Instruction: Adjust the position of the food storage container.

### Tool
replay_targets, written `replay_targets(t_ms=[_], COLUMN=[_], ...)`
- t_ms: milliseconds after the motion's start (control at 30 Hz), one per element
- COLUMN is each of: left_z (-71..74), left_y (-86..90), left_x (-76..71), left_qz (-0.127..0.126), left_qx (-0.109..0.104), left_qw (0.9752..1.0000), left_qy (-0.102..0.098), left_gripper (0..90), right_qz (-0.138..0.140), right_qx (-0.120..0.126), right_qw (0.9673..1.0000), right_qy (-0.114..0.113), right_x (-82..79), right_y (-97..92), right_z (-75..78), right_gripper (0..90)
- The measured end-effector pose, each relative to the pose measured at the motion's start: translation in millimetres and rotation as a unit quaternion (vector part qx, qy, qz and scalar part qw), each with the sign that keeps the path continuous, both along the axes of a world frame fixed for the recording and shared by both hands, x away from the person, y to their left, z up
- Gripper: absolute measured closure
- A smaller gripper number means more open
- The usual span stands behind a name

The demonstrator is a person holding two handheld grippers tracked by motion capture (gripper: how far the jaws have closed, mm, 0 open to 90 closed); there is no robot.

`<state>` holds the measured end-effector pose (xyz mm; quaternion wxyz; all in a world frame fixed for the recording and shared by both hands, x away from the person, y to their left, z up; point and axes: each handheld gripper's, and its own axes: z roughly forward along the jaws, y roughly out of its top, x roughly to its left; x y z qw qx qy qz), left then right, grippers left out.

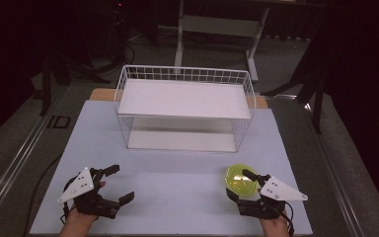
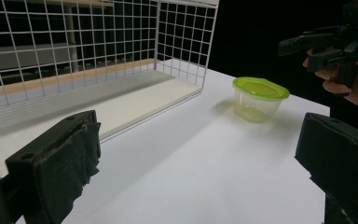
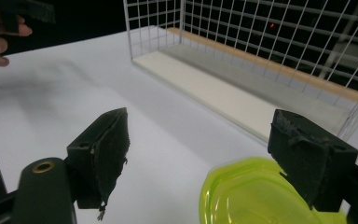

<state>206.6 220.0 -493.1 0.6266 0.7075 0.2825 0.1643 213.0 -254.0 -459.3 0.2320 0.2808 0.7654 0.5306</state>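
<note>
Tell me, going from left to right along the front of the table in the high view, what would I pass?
Left black claw, open, held by a hand → bare stretch of white tabletop → round clear plastic tub with yellow-green lid → right black claw, open, at the tub.

- The left gripper (image 1: 114, 184) sits at the near-left of the bench, held by the person's left hand (image 1: 79, 221), which comes in from the bottom edge.
- Its 2 fingers (image 1: 111, 170) are spread wide and point toward the right and slightly away from the person; the grey plate on top tilts to the left.
- The right gripper (image 1: 241, 185) is at the near-right, held by the right hand (image 1: 275, 224) from below.
- Its fingers (image 3: 105, 151) stand well apart and point away and to the left.
- In the left gripper view, the right hand and its gripper appear raised at the upper right.
</note>
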Motion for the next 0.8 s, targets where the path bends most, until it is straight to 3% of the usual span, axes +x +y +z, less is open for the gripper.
replay_targets(t_ms=[33,233,367,467,567,733,800], left_z=[0.3,1.3,0.6,-0.4,-0.8,-1.3,-1.1], left_y=[-0.4,-1.0,-1.9,-3.0,-4.1,-5.3,-5.4], left_x=[-0.2,-1.5,-1.1,0.1,0.7,0.5,0.3], left_qz=[0.001,0.004,0.003,0.001,0.000,-0.004,-0.004], left_qx=[0.000,-0.003,-0.001,0.000,-0.003,-0.003,-0.003], left_qw=[1.0000,1.0000,1.0000,1.0000,1.0000,1.0000,1.0000], left_qy=[-0.001,-0.004,-0.002,0.000,0.001,0.001,0.000], left_gripper=[0.7,0.7,0.7,0.7,0.7,0.7,0.7], right_qz=[0.002,0.008,0.004,-0.027,-0.026,-0.056,-0.077], right_qx=[-0.006,0.005,0.017,0.013,0.023,0.006,-0.008], right_qw=[0.9997,0.9991,0.9992,0.9989,0.9984,0.9978,0.9966], right_qy=[-0.022,-0.040,-0.036,-0.035,-0.045,-0.035,-0.031], right_x=[-4.3,-9.9,-9.8,-7.2,-4.8,4.0,7.7], right_y=[1.7,3.9,2.1,2.1,-1.8,-9.9,-16.1], right_z=[5.8,14.9,18.9,24.3,28.7,31.0,28.7], right_gripper=[19.0,13.5,12.3,12.4,11.4,13.9,19.0])
